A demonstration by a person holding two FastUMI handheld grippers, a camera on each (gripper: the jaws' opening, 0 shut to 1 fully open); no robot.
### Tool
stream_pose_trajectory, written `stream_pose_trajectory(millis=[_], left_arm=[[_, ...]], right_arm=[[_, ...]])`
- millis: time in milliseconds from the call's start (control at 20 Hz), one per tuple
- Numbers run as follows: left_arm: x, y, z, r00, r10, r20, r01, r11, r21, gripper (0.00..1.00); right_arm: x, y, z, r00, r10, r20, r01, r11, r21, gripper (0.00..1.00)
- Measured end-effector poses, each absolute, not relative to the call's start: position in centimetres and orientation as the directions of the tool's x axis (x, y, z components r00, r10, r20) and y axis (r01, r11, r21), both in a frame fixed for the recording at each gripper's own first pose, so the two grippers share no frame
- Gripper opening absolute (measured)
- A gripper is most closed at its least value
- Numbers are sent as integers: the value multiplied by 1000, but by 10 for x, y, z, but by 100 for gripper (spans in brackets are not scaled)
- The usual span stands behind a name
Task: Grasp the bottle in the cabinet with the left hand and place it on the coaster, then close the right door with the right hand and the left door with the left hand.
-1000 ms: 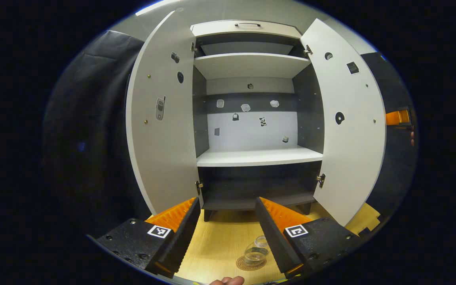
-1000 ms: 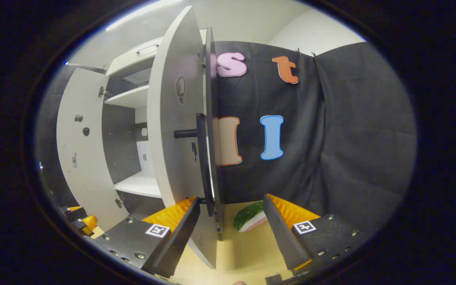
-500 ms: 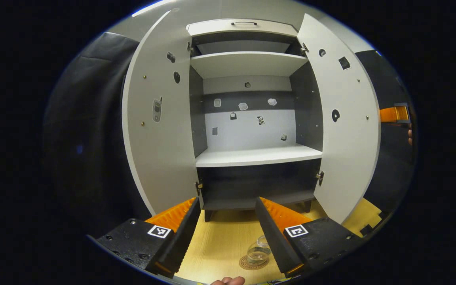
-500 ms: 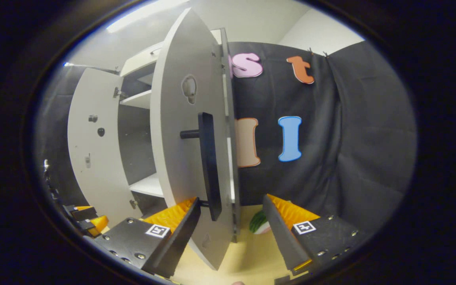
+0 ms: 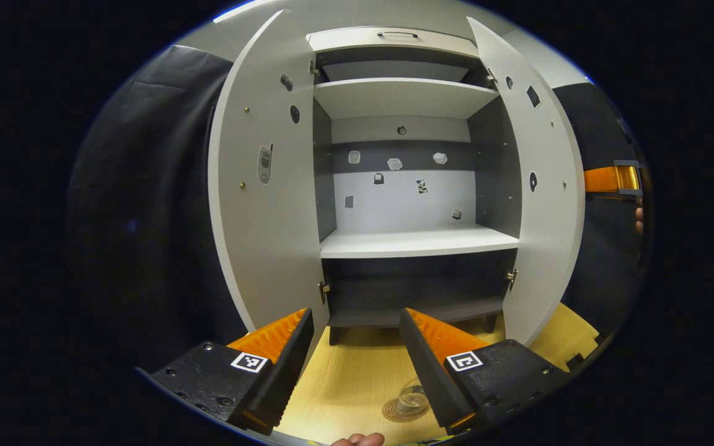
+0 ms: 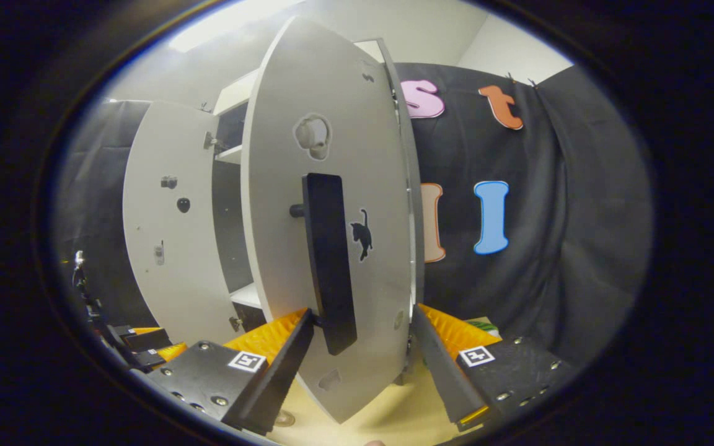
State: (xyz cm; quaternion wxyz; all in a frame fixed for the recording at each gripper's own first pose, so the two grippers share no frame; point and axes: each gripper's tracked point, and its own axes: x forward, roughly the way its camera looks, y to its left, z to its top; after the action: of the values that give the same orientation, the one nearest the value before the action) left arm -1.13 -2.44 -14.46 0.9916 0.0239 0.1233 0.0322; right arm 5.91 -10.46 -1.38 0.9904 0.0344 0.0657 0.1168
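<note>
A clear bottle (image 5: 413,396) stands on the round coaster (image 5: 396,412) on the wooden table, low in the left gripper view and partly hidden behind one finger. My left gripper (image 5: 356,311) is open above it and faces the cabinet (image 5: 419,241), whose shelves are bare. The left door (image 5: 264,204) stands wide; the right door (image 5: 546,204) is partly swung in. In the right gripper view the right door (image 6: 363,155) and its black handle (image 6: 329,260) are close ahead. My right gripper (image 6: 362,310) is open, its fingers on either side of the door's lower part.
The other gripper (image 5: 611,179) shows at the far right of the left gripper view, behind the right door. A watermelon-slice toy (image 6: 484,325) lies on the table by the black cloth wall (image 6: 555,248). The left door (image 6: 165,248) stands open farther off.
The right door has swung toward shut, turning its outer face and handle toward my right gripper, which has moved along with it. My left gripper has stayed open above the bottle.
</note>
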Motion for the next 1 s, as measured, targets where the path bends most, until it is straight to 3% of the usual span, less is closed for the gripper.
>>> stream_pose_trajectory(millis=[1000], left_arm=[[-17,76,-130,950,225,-218,-218,974,57,89]], right_arm=[[143,6,-21,968,240,-79,-239,971,21,100]])
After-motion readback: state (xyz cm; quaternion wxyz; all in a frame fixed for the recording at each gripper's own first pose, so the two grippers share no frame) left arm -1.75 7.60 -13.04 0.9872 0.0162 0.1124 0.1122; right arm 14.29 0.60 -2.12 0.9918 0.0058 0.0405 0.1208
